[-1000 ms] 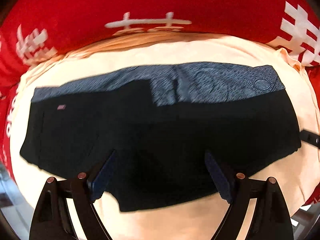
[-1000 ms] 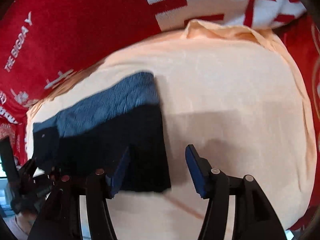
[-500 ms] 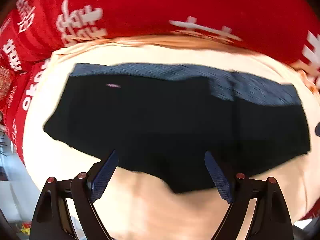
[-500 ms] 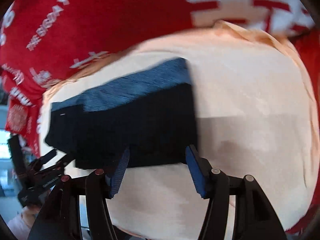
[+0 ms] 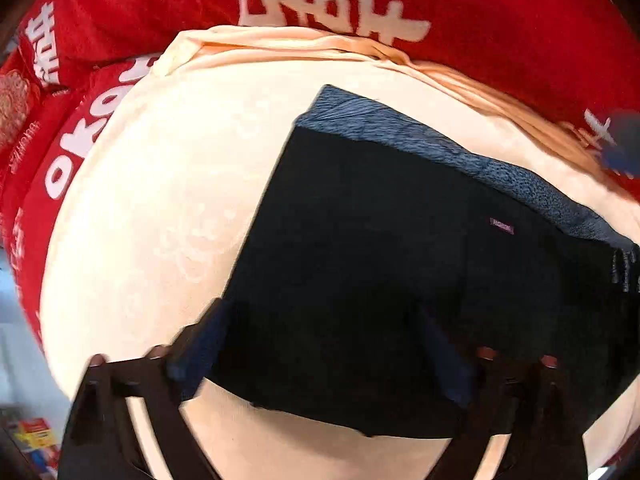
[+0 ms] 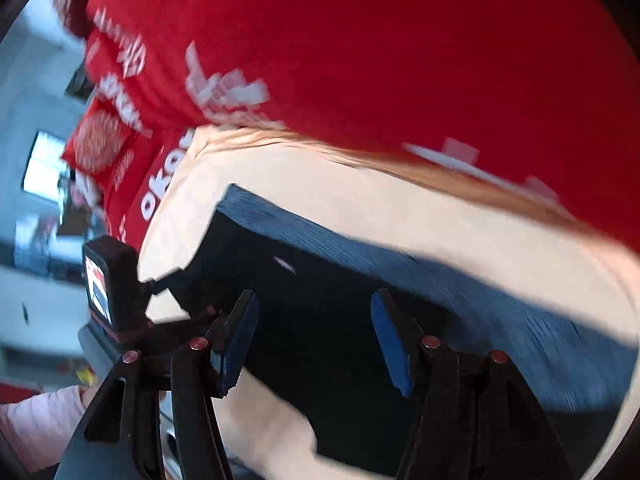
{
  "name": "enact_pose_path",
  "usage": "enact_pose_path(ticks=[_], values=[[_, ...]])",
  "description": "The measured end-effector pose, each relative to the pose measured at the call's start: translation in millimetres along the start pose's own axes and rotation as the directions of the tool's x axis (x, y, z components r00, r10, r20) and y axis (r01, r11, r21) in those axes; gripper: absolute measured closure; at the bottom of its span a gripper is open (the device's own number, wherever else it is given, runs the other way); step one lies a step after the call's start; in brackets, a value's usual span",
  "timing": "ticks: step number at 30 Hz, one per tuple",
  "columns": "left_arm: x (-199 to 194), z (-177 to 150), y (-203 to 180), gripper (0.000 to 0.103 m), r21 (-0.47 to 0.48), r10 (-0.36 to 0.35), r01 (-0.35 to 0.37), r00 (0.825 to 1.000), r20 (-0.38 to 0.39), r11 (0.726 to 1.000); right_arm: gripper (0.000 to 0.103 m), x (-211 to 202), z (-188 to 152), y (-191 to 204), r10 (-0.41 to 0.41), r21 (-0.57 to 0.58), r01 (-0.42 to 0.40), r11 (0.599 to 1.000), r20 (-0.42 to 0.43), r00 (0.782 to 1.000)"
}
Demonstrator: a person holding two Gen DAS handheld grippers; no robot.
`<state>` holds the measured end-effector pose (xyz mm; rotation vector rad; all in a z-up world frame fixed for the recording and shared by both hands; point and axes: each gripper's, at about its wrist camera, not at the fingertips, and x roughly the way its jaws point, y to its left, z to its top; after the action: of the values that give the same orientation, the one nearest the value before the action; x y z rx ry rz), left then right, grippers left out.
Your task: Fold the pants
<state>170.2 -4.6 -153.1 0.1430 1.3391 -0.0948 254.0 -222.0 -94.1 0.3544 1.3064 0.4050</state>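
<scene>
Black shorts-like pants (image 5: pixel 400 264) with a grey-blue waistband (image 5: pixel 440 152) lie flat on a cream cloth (image 5: pixel 160 220). My left gripper (image 5: pixel 320 344) is open, its blue-padded fingers over the pants' near left leg edge. In the right wrist view the pants (image 6: pixel 328 304) show with the waistband (image 6: pixel 400 256) running down to the right. My right gripper (image 6: pixel 316 336) is open above the black cloth and holds nothing. The left gripper's body (image 6: pixel 108 284) shows at the pants' left end.
A red blanket with white lettering (image 5: pixel 360 12) surrounds the cream cloth (image 6: pixel 400 200) at the back and left. Room clutter shows past the left edge (image 6: pixel 40 168). A pink sleeve (image 6: pixel 36 420) is at the lower left.
Both grippers have swung left along the pants. The left view now centres on the pants' left end; the right gripper has moved from the pants' right edge to over their middle.
</scene>
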Motion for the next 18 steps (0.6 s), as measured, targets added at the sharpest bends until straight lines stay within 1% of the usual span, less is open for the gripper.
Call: enact_pose_path(ticks=[2,3,6,9,12,13,14,15,16,17,18], values=[[2.6,-5.8,4.1,0.004,0.010,-0.027,0.027,1.000,0.014,1.000,0.041,33.4,22.9,22.5,0.008,-0.046,-0.009,0.999,-0.036,0.999],[3.3,-8.3,5.3,0.004,0.012,-0.036,0.036,0.999,0.024,0.999,0.041,57.0,37.1,36.1,0.006,-0.070,-0.011,0.997,-0.063,0.998],[4.6,-13.2,9.3,0.004,0.011,-0.065,0.065,0.997,0.043,0.998,0.041,107.0,61.9,63.1,-0.012,-0.122,-0.003,0.992,-0.118,0.993],[5.6,-16.8,11.7,0.004,0.002,-0.077,0.077,0.995,0.056,0.997,0.041,141.6,75.1,78.2,-0.043,-0.147,0.020,0.989,-0.155,0.987],[5.3,-21.1,12.7,0.004,-0.002,-0.076,0.076,0.995,0.066,0.997,0.041,167.4,86.1,87.3,-0.039,-0.147,0.011,0.989,-0.187,0.982],[5.2,-21.7,12.9,0.004,-0.009,-0.077,0.077,0.995,0.062,0.997,0.045,176.0,88.0,89.3,-0.039,-0.148,0.007,0.989,-0.212,0.977],[4.1,-22.5,14.3,0.004,-0.024,-0.076,0.078,0.995,0.058,0.997,0.056,183.2,88.6,90.3,-0.036,-0.151,0.000,0.989,-0.237,0.971],[3.1,-23.4,15.6,0.004,-0.034,-0.075,0.077,0.996,0.057,0.996,0.073,187.2,87.9,90.9,-0.039,-0.149,0.000,0.989,-0.261,0.965],[2.6,-24.5,17.5,0.004,-0.048,-0.073,0.076,0.996,0.057,0.996,0.087,185.6,88.9,91.3,-0.042,-0.152,0.003,0.988,-0.255,0.966],[2.9,-26.4,19.2,0.004,-0.061,-0.074,0.077,0.996,0.059,0.995,0.091,181.1,88.9,94.1,-0.035,-0.163,-0.008,0.987,-0.260,0.965],[4.2,-29.2,19.9,0.004,-0.069,-0.073,0.077,0.995,0.065,0.995,0.092,177.1,89.0,96.0,-0.021,-0.173,-0.025,0.985,-0.260,0.965]])
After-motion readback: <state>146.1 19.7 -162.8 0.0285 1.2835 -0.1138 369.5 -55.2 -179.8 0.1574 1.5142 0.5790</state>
